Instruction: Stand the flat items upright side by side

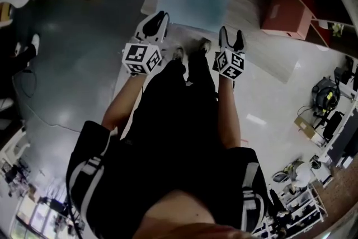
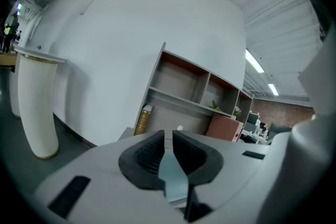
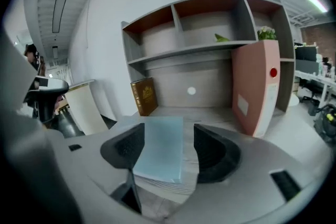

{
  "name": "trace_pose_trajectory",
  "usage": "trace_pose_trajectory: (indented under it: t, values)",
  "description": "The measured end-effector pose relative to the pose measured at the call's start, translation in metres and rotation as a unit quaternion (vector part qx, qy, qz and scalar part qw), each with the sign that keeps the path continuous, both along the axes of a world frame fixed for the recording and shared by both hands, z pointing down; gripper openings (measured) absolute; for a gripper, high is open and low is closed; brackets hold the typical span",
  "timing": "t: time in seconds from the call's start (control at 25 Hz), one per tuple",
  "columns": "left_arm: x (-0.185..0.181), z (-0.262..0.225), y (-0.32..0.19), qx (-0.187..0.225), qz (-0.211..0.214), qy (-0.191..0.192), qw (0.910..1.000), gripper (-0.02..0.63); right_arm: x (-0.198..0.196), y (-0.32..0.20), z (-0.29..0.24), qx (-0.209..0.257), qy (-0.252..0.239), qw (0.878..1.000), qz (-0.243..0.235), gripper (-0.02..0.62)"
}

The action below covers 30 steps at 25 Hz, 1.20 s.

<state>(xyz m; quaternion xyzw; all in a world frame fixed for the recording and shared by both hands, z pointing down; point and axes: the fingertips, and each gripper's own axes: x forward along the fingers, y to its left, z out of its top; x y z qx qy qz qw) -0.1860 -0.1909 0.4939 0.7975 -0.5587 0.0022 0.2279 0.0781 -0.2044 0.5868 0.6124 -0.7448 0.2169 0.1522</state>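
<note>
My left gripper (image 2: 168, 138) has its jaws almost together, with only a thin slit between them, and holds nothing. My right gripper (image 3: 169, 132) is spread wide and empty. Ahead of both, the light blue book (image 3: 160, 153) lies flat on the desk (image 3: 215, 113). A brown book (image 3: 144, 96) and a pink file (image 3: 254, 86) stand upright by the shelf (image 3: 210, 45).
</note>
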Motion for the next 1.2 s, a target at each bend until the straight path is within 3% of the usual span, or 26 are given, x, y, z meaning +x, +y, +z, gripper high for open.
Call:
trace_pose_trajectory:
  t: [0.2, 0.32, 0.44, 0.6, 0.76, 0.92, 1.2]
  values:
    - [-0.029, 0.067, 0.002, -0.06, -0.008, -0.021, 0.9979, 0.064, -0.022, 0.007, 0.052, -0.064, -0.006, 0.998, -0.025, 0.31]
    - [-0.035, 0.119, 0.005, -0.12, 0.002, -0.023, 0.9925, 0.076, -0.024, 0.009, 0.081, -0.103, -0.014, 0.994, -0.023, 0.311]
    - [-0.045, 0.168, 0.004, -0.176, 0.005, -0.033, 0.9838, 0.229, -0.027, 0.004, 0.108, -0.131, -0.023, 0.991, -0.021, 0.314]
    - [-0.05, 0.209, 0.008, -0.227, 0.012, -0.024, 0.9735, 0.276, -0.028, 0.003, 0.131, -0.161, -0.037, 0.986, -0.016, 0.322]
    - [-0.038, 0.227, 0.005, -0.239, 0.043, 0.005, 0.9702, 0.278, -0.035, 0.004, 0.143, -0.18, -0.072, 0.981, -0.029, 0.324]
    - [-0.048, 0.206, 0.015, -0.232, 0.071, 0.011, 0.9702, 0.288, -0.052, 0.021, 0.121, -0.175, -0.086, 0.978, -0.073, 0.322]
    - [0.004, 0.184, 0.036, -0.205, 0.133, -0.008, 0.9696, 0.288, -0.004, 0.061, 0.091, -0.156, -0.086, 0.982, -0.056, 0.324]
